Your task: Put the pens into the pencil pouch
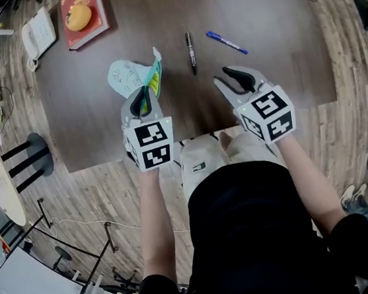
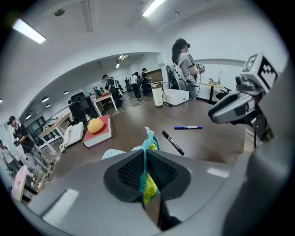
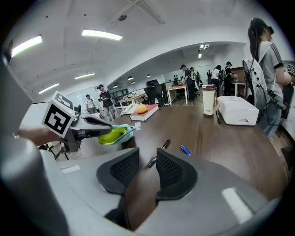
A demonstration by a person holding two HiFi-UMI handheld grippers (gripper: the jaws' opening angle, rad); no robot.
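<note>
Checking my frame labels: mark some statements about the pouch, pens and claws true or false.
1. The left claw pinches the light-blue fabric pencil pouch by its zipper edge. True.
2. The black marker pen is inside the pouch. False: it lies on the brown wooden table.
3. The right claw holds the blue plastic pen. False: its jaws stand apart, empty; the pen lies on the table.
4. A round orange object sits on the red book. True.
</note>
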